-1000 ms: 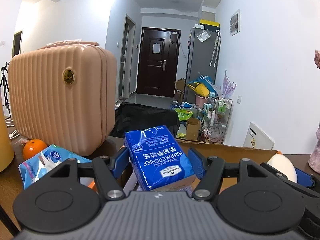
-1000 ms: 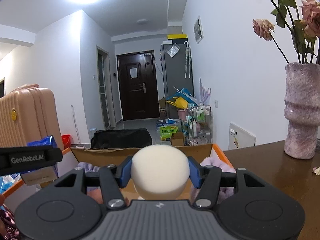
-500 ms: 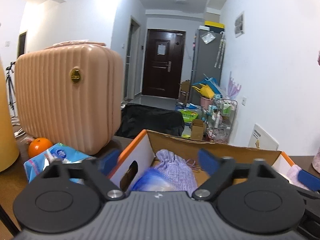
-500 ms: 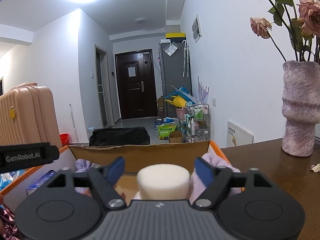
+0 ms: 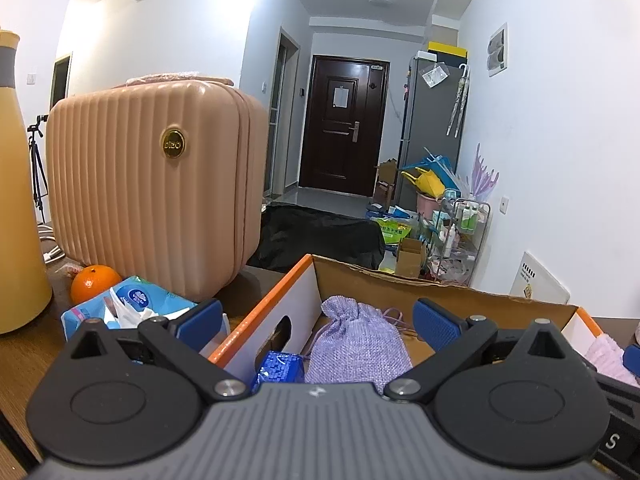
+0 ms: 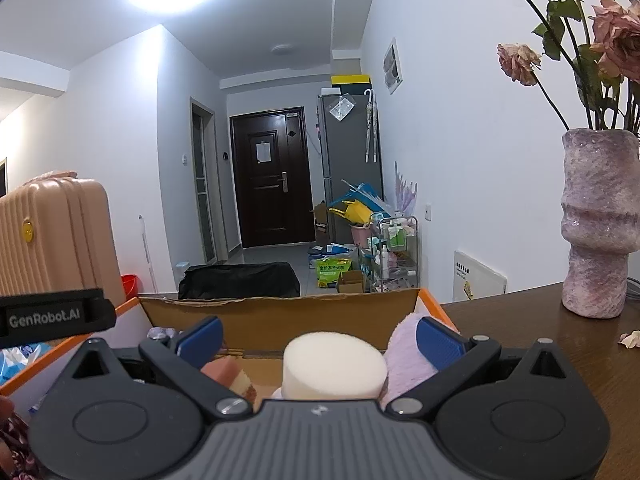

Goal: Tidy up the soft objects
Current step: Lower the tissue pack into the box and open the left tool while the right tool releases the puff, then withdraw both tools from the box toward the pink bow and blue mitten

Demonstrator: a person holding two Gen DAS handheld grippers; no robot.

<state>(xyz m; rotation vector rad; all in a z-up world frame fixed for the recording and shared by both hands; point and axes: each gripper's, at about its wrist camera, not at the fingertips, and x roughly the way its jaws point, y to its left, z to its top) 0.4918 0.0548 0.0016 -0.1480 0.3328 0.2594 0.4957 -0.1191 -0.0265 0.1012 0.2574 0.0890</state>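
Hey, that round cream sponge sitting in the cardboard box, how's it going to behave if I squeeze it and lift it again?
The cream sponge looks like porous foam, so it probably dents under the pads and springs back. It is likely very light for its bulk. Standing on its flat end between soft things in the cardboard box, it seems unlikely to roll, though on its side it could.

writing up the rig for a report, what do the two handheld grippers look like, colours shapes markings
Both look alike. The left gripper and right gripper each have a ribbed grey body with a small pale emblem, two black rounded linkage plates with silver pivot screws, and triangular cut-outs. Their fingers end in blue textured pads. In the right wrist view, the left one's black side reads "GenRobot.AI" in grey.
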